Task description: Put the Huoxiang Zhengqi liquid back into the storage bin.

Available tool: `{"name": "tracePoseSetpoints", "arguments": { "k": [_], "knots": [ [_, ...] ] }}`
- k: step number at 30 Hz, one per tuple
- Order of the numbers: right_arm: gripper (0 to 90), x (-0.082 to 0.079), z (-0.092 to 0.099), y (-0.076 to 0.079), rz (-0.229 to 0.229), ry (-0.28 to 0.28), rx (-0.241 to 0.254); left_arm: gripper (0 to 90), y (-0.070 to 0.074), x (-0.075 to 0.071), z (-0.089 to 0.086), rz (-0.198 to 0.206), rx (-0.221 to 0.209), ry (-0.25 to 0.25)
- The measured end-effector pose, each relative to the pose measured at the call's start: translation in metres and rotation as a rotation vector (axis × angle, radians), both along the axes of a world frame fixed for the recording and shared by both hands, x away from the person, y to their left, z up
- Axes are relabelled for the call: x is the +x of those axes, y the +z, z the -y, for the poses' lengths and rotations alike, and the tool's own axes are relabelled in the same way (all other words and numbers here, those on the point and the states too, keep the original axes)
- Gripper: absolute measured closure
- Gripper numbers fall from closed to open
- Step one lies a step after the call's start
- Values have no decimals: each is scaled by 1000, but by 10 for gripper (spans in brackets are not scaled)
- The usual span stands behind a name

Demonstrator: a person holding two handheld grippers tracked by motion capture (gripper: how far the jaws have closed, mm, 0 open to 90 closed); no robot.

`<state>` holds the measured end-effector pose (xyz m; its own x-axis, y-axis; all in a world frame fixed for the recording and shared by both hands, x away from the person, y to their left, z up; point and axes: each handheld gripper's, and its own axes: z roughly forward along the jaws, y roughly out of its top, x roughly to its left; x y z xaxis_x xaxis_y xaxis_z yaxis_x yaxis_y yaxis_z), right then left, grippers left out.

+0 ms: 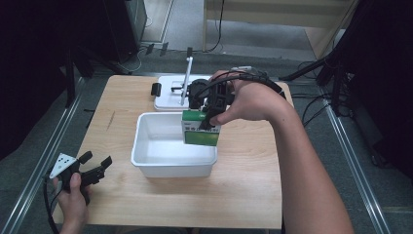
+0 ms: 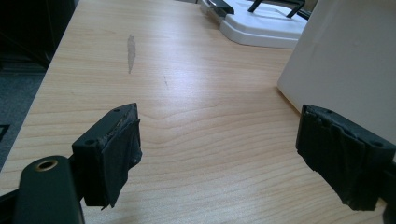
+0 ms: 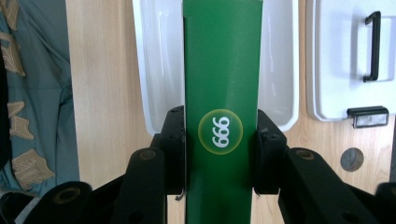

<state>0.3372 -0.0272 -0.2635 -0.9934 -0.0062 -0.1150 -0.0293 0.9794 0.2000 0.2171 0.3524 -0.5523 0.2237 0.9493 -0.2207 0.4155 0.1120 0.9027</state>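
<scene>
My right gripper (image 1: pixel 210 118) is clamped on a tall green cardboard box (image 3: pixel 222 93) with a round "999" mark; both pads press its narrow sides and the box hangs over the near right part of a white rectangular plastic tub (image 1: pixel 146 141). Beyond my right jaws lies a flat white plastic lid with a black handle (image 3: pixel 345 60). My left gripper (image 2: pixel 219 158) has its jaws spread wide, nothing between them, low over the light wood-grain tabletop (image 2: pixel 187 93); the tub wall stands beside my right-hand jaw. A grey scuff (image 2: pixel 131 52) marks the wood ahead. Grey floor (image 1: pixel 29 161) and dark stands surround the table.
</scene>
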Motion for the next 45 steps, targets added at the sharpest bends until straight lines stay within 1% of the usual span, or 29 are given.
{"name": "tracePoseSetpoints", "arguments": {
  "k": [5,6,7,8,9,13,14,15,16,17,19,22,24,26,27,28,31,32,33,34,35,37,38,45],
  "knots": [
    [644,0,-7,-3,-5,13,0,146,0,0,0,0,-1,0],
    [644,-2,-9,-4,-8,0,-11,146,0,0,-1,-1,-5,0],
    [644,-2,-9,-4,-8,0,-11,146,0,0,-1,-1,-5,0],
    [644,-1,-10,-5,-7,16,-7,146,0,0,-1,-1,-5,0],
    [644,-2,-11,-6,-11,6,-10,146,0,0,-1,0,-3,-1],
    [643,-1,-12,-16,-18,18,-8,147,0,0,-1,-1,-4,-1],
    [643,-1,-12,-16,-18,18,-8,147,0,0,-1,-1,-4,-1],
    [643,-1,-12,-21,-22,16,-7,146,0,0,-1,0,-5,0],
    [643,-1,-12,-21,-22,16,-7,146,0,0,-1,-1,-4,-1],
    [643,0,-12,-26,-26,27,-10,146,0,0,-1,-1,-3,-1],
    [643,1,-11,-28,-27,31,-15,146,0,0,-1,-1,-2,-1],
    [643,1,-12,-36,-31,42,-20,147,0,0,0,0,-5,1],
    [642,1,-12,-44,-22,46,-41,147,0,0,0,0,-5,0],
    [642,1,-12,-46,-19,51,-42,147,0,0,0,-1,-4,0],
    [642,2,-13,-48,-14,63,-42,147,0,0,0,0,-5,0],
    [641,2,-13,-50,-16,53,-49,146,0,0,-1,-1,-5,0],
    [641,4,-13,-57,-14,61,-48,147,0,0,-1,-1,-6,0],
    [642,5,-13,-60,-12,53,-49,146,0,0,-1,-1,-5,0],
    [641,7,-13,-64,-12,65,-50,146,0,0,-1,-2,-6,0],
    [641,7,-13,-64,-12,65,-50,147,0,0,-1,-2,-6,0],
    [641,8,-13,-70,-18,55,-54,147,0,0,-1,-1,-7,1],
    [641,10,-13,-75,-21,62,-52,147,0,0,-1,-1,-6,1],
    [641,10,-13,-75,-21,62,-52,147,0,0,-1,-1,-7,1],
    [641,11,-16,-90,-31,47,-69,147,0,0,-1,-1,-8,2]
  ]
}}
